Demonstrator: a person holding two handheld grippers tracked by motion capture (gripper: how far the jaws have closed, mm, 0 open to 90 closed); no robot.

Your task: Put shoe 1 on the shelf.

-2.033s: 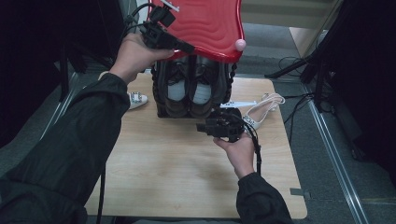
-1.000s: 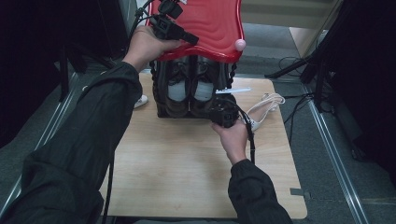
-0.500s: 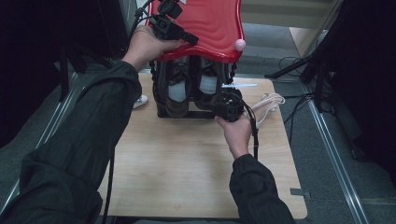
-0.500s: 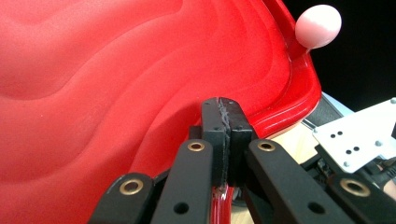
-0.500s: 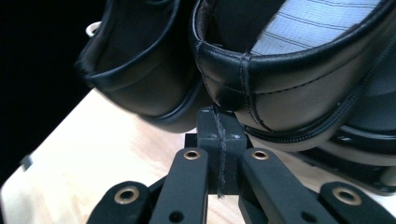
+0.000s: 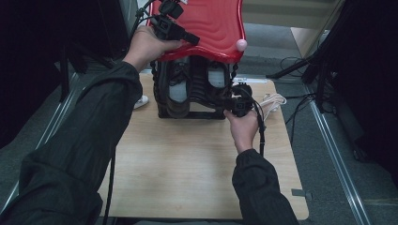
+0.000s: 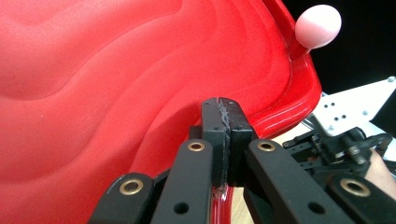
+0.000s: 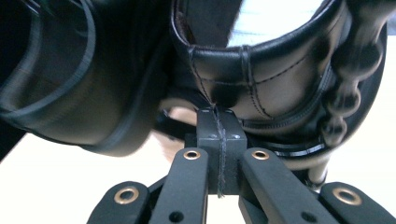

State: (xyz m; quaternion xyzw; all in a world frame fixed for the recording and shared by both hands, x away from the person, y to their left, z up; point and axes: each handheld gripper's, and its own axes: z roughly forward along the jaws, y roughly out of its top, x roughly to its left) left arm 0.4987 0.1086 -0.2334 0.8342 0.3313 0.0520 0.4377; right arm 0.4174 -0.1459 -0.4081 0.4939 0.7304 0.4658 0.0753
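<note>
A: High view first. What's on the light wooden table (image 6: pixel 187 164)?

B: A black wire shoe rack (image 6: pixel 192 112) near the far edge, with a glossy red wavy plastic lid (image 6: pixel 211 23) tipped up over it. The left gripper (image 6: pixel 187 37) sits at the lid's near edge. The right gripper (image 6: pixel 230 104) is low at the rack's right front, against the black leather shoe (image 6: pixel 213 89) in the right-hand slot.

A: Left gripper view?

B: Jaws fully together. The red lid's rim (image 7: pixel 219 200) runs down between the gripper's arms just below the pads, so it looks like a pinch on the lid's edge, but I can't be sure of contact. A pale pink round knob (image 7: pixel 318 25) stands at the lid's corner.

A: Handling?

B: I'd guess the lid is stiff, light and slick, so a rim pinch could slip; the knob may be a surer hold.

A: Right gripper view?

B: Jaws pressed together with nothing between them, tips touching the stitched back seam of the shoe's collar (image 8: pixel 219 60). A second black shoe (image 8: pixel 79 93) lies just beside it.

A: Where to grab?

B: The leather probably gives but holds its shape and isn't fragile. Open the jaws and take the heel collar, one pad inside and one outside.
</note>
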